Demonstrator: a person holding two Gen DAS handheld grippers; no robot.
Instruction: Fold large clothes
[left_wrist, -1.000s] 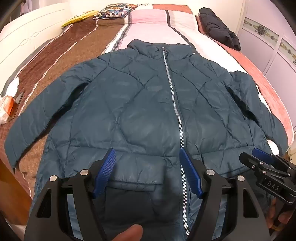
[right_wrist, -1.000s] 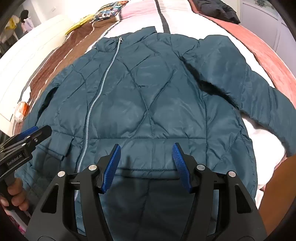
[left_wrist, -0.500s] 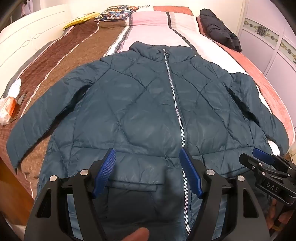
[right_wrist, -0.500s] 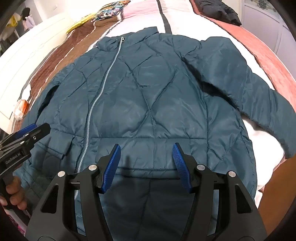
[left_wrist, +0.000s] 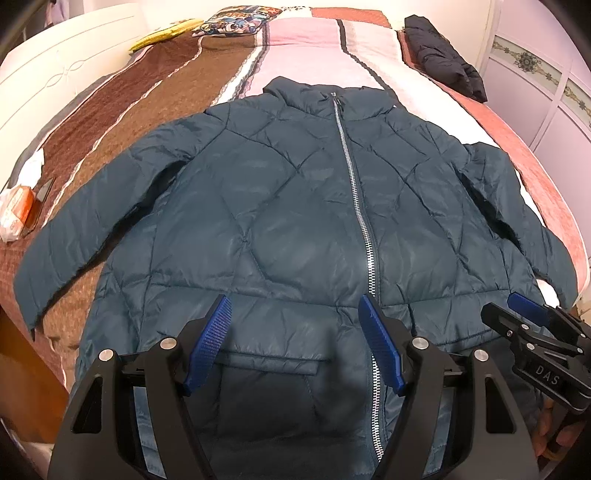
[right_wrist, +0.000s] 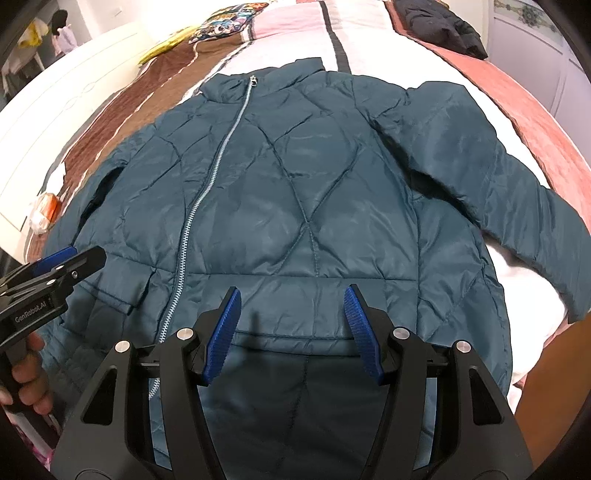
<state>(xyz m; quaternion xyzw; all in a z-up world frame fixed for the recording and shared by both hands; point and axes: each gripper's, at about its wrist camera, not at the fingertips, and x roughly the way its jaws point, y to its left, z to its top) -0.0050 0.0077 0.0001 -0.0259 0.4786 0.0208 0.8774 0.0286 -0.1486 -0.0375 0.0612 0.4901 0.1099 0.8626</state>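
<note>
Left wrist view: the left gripper (left_wrist: 295, 343), black with ribbed blue pads, hangs over the near hem of the jacket; its jaws stand wide apart with nothing between them.
Left gripper against the jacket: the pads (left_wrist: 210, 347) frame a flap pocket (left_wrist: 273, 360) just left of the zip; whether they touch the cloth cannot be told.
Right gripper in this view: the right gripper (left_wrist: 517, 314) shows at the near right edge, over the jacket's right hem corner.
Right wrist view: the right gripper (right_wrist: 291, 325) also hovers over the near hem, right of the zip, jaws spread and empty.
Left gripper in this view: the left gripper (right_wrist: 70, 258) enters from the near left, held by a hand (right_wrist: 27, 380) at the frame edge.
Task thing: a dark teal quilted puffer jacket (left_wrist: 295, 206) lies front-up and spread flat on the bed, collar far, hem near, both sleeves angled outward.
Zip: a silver metal zip (left_wrist: 356, 192) runs closed from collar to hem, a little right of centre in the left wrist view.
Bed: a bedspread with brown, pink, white and salmon stripes (left_wrist: 306, 48) carries the jacket.
Far right: a black padded garment (left_wrist: 439, 59) lies bunched, well apart from the jacket.
Far left: a patterned cushion (left_wrist: 232, 26) with a yellow item (left_wrist: 162, 35) beside it.
Left edge: an orange and white packet (left_wrist: 16, 206) lies near the left sleeve cuff.
Surroundings: white panelled furniture (left_wrist: 48, 81) on the left, white doors with ornate trim (left_wrist: 535, 70) on the right.
</note>
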